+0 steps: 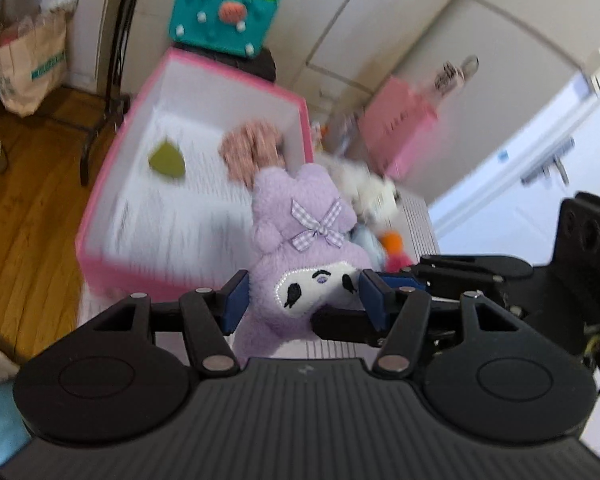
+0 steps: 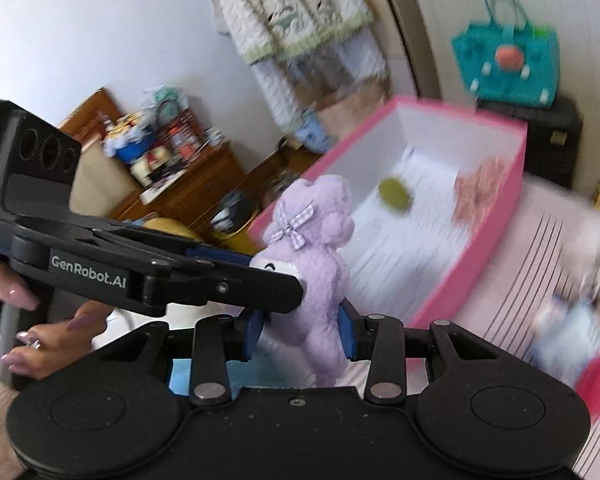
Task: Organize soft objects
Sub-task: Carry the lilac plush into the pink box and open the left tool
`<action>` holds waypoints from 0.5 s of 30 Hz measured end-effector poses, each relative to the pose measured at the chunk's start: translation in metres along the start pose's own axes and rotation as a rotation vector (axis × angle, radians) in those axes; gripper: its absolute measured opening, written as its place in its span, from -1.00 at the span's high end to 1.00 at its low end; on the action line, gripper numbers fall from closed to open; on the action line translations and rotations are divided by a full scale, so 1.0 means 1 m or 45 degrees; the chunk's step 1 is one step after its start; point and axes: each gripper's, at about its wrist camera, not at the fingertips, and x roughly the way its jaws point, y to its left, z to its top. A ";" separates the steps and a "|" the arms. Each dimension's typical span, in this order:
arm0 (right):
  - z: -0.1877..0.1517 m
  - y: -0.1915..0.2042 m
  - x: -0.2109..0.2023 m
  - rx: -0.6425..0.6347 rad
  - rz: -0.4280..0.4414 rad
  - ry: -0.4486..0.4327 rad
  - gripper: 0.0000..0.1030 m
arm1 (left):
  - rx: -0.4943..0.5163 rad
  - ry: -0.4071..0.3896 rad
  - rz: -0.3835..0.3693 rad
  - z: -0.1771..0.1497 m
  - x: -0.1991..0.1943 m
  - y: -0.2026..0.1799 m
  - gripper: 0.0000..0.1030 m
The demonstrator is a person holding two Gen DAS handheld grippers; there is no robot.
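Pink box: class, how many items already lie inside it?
2. A green item lies mid-floor of the pink box; a pinkish plush sits by its far right wall. The purple plush may hide more.

Blurred: small toys (image 1: 374,196) right of and beyond the jaws, kinds unreadable. Purple plush (image 2: 320,264): lower body hidden behind gripper housing.

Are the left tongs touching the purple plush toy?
Touching. The left wrist view shows the left tongs with both blue pads pressed on the purple plush toy.
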 end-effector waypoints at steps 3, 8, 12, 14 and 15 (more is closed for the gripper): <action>0.024 -0.009 0.013 -0.045 -0.090 -0.055 0.14 | -0.016 -0.053 -0.026 0.029 0.020 0.014 -0.12; 0.057 -0.046 0.048 -0.053 -0.127 -0.043 0.14 | -0.049 -0.057 -0.026 0.064 0.062 0.035 -0.12; 0.078 -0.071 0.082 -0.021 -0.142 -0.002 0.14 | -0.082 -0.052 0.010 0.084 0.097 0.048 -0.13; 0.084 -0.080 0.096 -0.026 -0.162 0.021 0.14 | -0.100 -0.038 0.025 0.092 0.110 0.056 -0.14; 0.086 -0.083 0.102 -0.029 -0.172 0.032 0.14 | -0.117 -0.027 0.030 0.096 0.117 0.060 -0.14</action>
